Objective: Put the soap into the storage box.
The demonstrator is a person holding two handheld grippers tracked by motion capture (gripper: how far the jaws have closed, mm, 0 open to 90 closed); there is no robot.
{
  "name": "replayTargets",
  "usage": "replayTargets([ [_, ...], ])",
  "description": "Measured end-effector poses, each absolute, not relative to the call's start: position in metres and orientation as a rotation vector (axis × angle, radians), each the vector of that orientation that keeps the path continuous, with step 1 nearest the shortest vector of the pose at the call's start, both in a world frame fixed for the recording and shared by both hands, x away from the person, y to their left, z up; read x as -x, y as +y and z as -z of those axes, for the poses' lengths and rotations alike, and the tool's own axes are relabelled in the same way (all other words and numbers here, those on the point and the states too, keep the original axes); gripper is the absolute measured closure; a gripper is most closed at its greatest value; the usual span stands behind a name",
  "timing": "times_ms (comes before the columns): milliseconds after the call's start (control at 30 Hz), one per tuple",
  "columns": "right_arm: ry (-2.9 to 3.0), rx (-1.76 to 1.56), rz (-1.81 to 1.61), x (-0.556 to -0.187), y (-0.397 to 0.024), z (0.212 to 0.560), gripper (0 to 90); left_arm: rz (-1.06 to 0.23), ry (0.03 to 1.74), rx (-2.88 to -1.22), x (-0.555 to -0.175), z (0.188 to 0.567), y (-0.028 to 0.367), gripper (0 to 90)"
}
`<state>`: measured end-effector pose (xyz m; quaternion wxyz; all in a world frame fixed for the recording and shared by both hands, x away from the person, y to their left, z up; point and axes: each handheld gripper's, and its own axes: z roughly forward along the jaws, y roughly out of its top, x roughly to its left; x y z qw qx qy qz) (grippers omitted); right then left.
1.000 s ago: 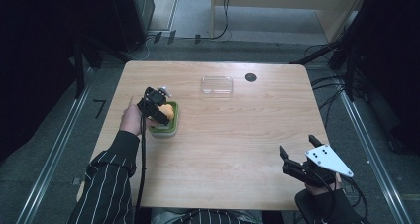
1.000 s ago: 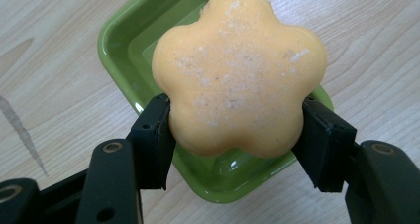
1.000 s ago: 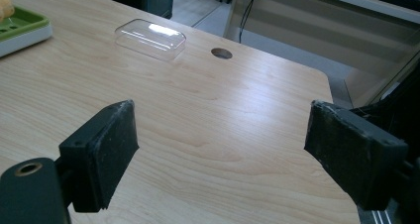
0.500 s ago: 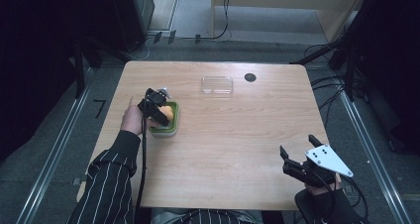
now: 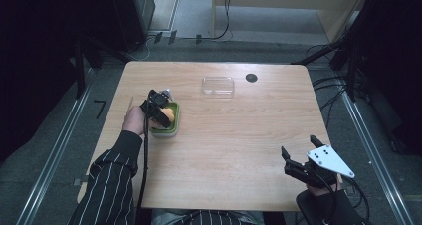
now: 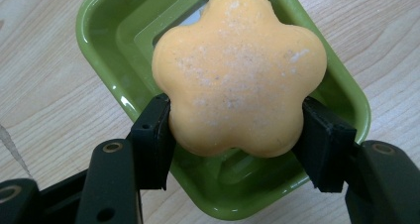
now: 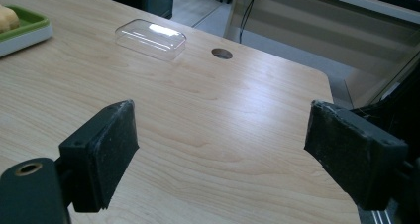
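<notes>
Clamped between the pads of the left gripper (image 6: 236, 130), the orange flower-shaped soap (image 6: 238, 70) is held directly above the green soap dish (image 6: 106, 45) near the table's (image 5: 239, 135) left edge; the right gripper (image 5: 298, 161), wide open and holding nothing, is stationed at the near right corner.

- Showing pale wood grain, smooth and matt: desk (image 5: 239, 135).
- Gleaming as glossy green plastic with bright highlights: soap dish (image 6: 124, 50).
- Looking chalky and matt, dusted with whitish powder: orange flower-shaped soap (image 6: 237, 70).
- Appearing as clear, shiny plastic: lid (image 7: 151, 38).
- Looking matt black, with slightly rough, rubbery pads (image 7: 106, 152): right tongs (image 7: 223, 154).
</notes>
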<state>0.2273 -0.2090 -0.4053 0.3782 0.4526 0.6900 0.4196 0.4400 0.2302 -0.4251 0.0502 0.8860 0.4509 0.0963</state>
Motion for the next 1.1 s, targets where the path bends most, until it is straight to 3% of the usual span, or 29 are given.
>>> replayTargets([
  [1100, 1.766, -1.153, -1.073, -0.2276, -0.2083, 0.4052, 13.3, -0.339, 1.440, -2.686, -0.4403, 0.4276, 0.2260, 38.3],
])
